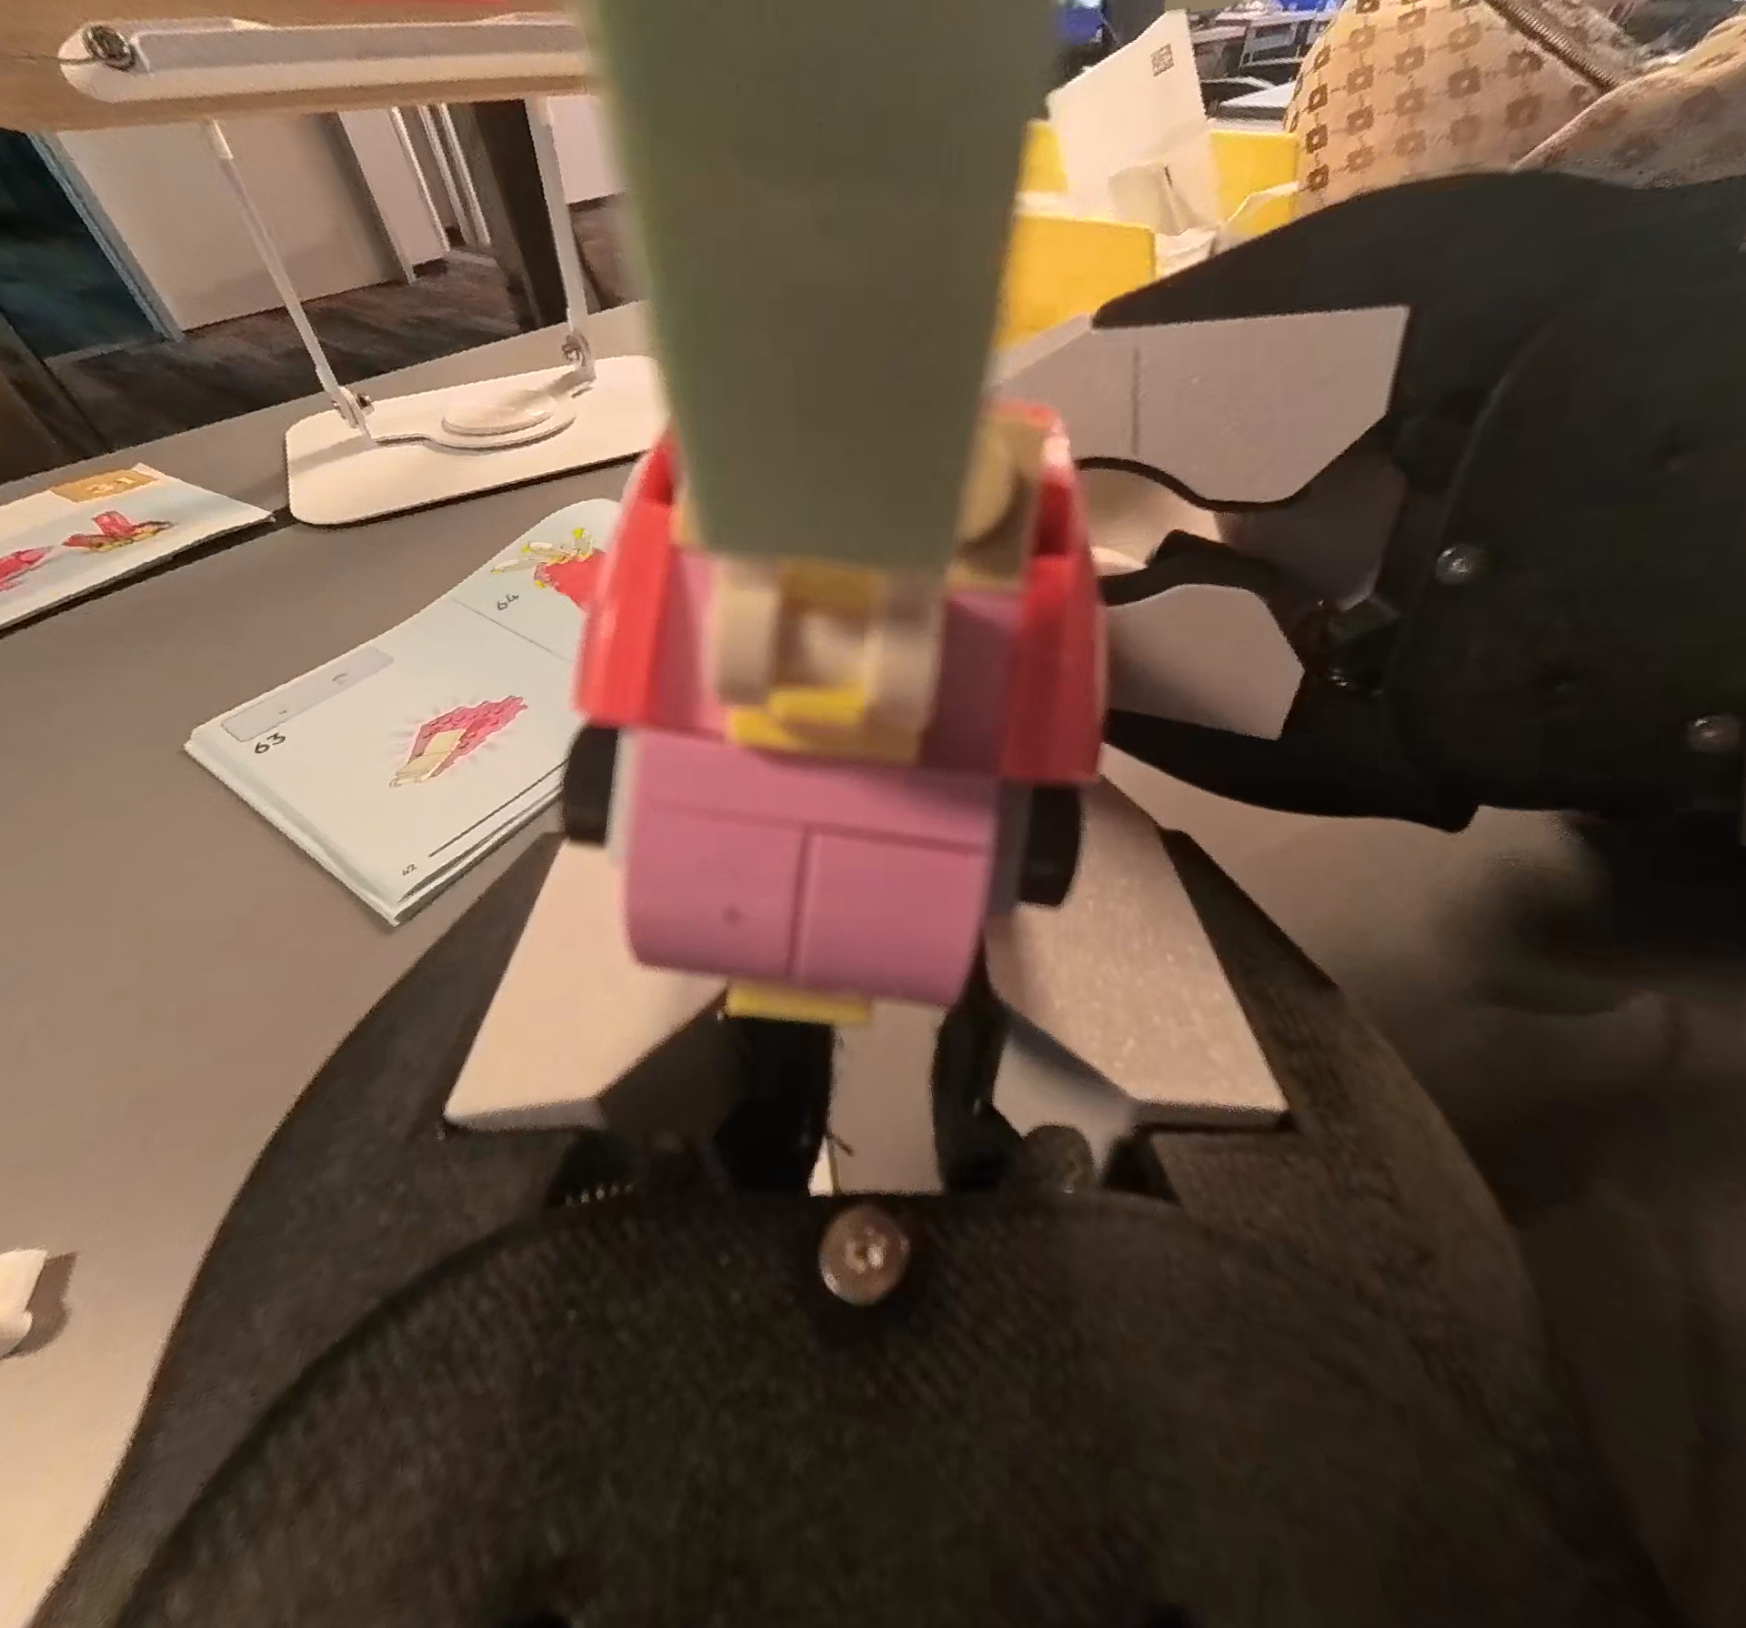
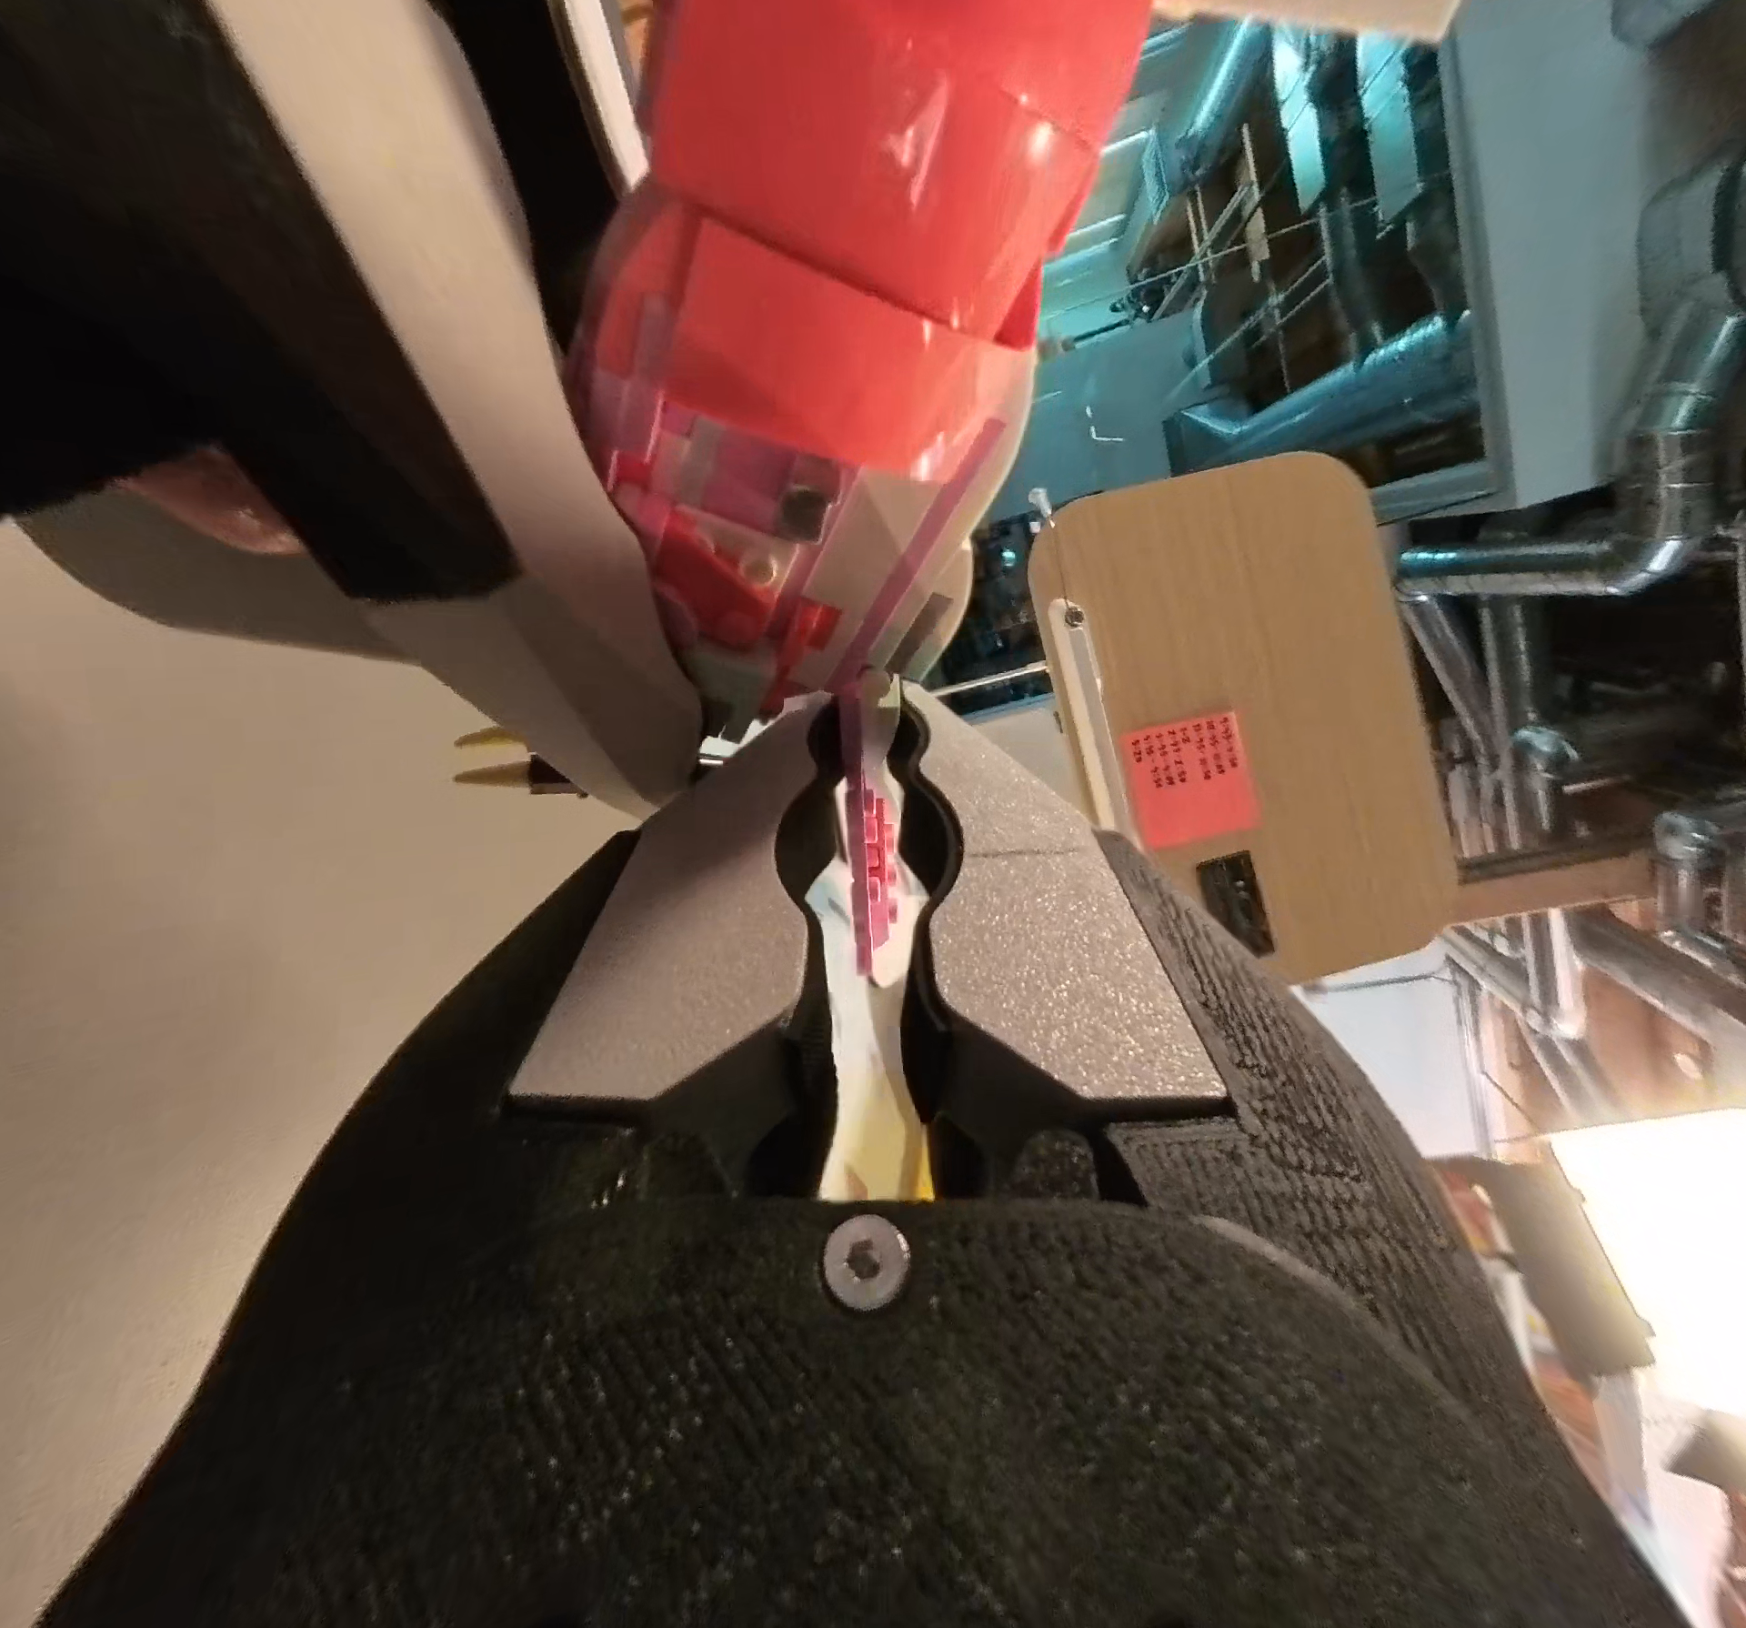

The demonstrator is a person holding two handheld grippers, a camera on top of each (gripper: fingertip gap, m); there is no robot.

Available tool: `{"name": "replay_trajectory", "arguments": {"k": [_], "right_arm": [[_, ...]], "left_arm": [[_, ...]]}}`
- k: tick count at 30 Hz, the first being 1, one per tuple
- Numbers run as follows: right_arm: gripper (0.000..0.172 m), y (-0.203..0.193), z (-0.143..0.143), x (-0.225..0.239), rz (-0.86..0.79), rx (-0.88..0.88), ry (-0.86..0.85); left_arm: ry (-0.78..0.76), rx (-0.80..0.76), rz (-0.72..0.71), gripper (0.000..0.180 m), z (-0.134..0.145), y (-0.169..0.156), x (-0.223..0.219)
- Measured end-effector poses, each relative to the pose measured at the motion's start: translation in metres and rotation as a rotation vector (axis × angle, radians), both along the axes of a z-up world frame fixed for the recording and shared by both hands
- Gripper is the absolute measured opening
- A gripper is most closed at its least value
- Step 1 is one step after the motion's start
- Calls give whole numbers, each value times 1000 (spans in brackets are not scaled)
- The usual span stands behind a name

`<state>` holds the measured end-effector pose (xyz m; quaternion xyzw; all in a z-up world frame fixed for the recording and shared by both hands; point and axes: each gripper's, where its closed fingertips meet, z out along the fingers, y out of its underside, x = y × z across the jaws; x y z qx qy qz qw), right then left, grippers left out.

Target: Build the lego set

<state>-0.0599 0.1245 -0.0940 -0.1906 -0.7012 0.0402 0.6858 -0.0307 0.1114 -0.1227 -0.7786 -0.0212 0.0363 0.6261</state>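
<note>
Bricks of pink, red, yellow and tan make up the toy car in front of me. It has a smooth pink block at the near end, red slopes down both sides and small black wheels low on each flank. A flat green strip rises from its top, too blurred for me to say how it is fixed.

My left gripper is clenched on the toy car. The car sits between the two grey pads, held up off the grey table, with its pink end toward my palm and its red part beyond the fingertips. In the right wrist view one of those left fingers lies flat along the car's side.

My right gripper comes in from the right, its tips right at the car's red flank. Its jaws are pinched together on a thin pink-and-white sheet, which runs back between the fingers toward my hand. I cannot tell what the sheet is or whether it is joined to the car.

An open booklet lies on the table to the left, just below the car, and a white lamp base stands behind it.
</note>
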Motion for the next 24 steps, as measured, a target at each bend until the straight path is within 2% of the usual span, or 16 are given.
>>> {"name": "replay_trajectory", "arguments": {"k": [1, 6, 10, 13, 16, 20, 24], "right_arm": [[5, 1, -3, -2, 6, -19, -13], [9, 15, -14, -10, 4, -132, -29], [37, 24, -10, -12, 12, -171, 13], [43, 25, -6, -12, 36, -143, 45], [45, 21, -5, -12, 88, -149, 61], [40, 25, -3, -12, 105, -146, 91], [36, 30, -6, -13, 100, -178, 89]], "left_arm": [[-5, -15, 3, 35, -2, 0, -1], [-47, -105, -20, 37, -11, 11, -8], [-86, -148, -40, 37, -15, 15, -11], [-102, -140, -15, 37, -9, 10, -22], [-93, -137, 59, 37, 5, -1, -48], [-53, -188, 250, 37, 19, -22, -98], [-48, -326, 428, 37, 7, -38, -148]]}}
